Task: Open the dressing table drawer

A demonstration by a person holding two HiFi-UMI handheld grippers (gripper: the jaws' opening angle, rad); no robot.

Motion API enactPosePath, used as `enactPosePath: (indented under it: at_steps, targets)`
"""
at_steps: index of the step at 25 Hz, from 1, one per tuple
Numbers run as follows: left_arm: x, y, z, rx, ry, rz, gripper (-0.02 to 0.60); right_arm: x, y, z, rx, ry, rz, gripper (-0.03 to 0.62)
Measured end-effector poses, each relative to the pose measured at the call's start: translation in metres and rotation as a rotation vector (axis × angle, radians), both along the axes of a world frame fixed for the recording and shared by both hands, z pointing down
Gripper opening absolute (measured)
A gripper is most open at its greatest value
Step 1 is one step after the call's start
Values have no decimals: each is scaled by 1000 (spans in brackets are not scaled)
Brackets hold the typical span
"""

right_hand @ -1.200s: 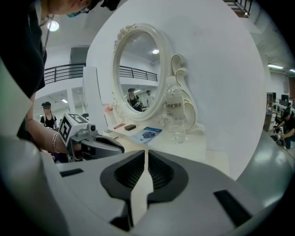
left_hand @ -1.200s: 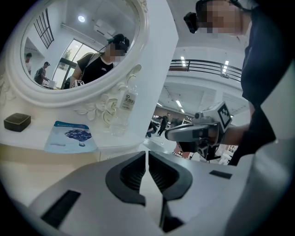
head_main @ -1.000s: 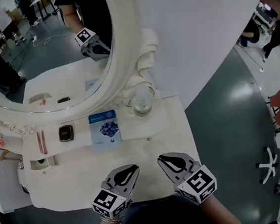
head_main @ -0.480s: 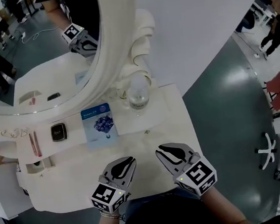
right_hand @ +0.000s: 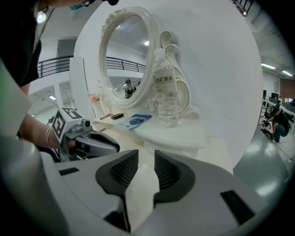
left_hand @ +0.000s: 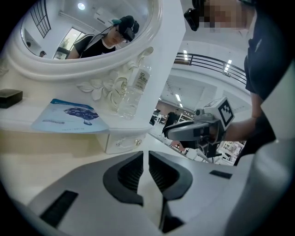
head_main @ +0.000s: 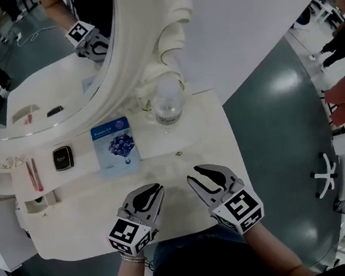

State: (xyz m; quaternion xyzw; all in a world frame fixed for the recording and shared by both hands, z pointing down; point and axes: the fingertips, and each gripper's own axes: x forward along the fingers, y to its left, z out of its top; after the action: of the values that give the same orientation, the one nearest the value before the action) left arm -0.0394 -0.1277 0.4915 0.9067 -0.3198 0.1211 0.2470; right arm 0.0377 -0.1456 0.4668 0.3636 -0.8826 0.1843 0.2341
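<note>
Approach: I hold left gripper and right gripper low at the table front, ready to reach for the drawer. Right jaws have just been opening and left jaws are barely parted; both are empty.

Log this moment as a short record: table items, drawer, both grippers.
Surface: white dressing table with oval mirror
On shelf: water bottle, blue sachet, black compact
Drawer: small drawer under the shelf, closed, untouched
Left gripper: over the tabletop, jaws a narrow gap apart, empty
Right gripper: beside it, jaws have just been opening, empty
</note>
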Motion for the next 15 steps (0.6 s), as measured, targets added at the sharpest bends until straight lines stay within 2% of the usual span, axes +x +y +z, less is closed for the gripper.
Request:
enactPosePath:
  at_steps: [15]
  targets:
    - [0,-15,15,1,-29,37,33,-8,-16,28,-35,9,50,130]
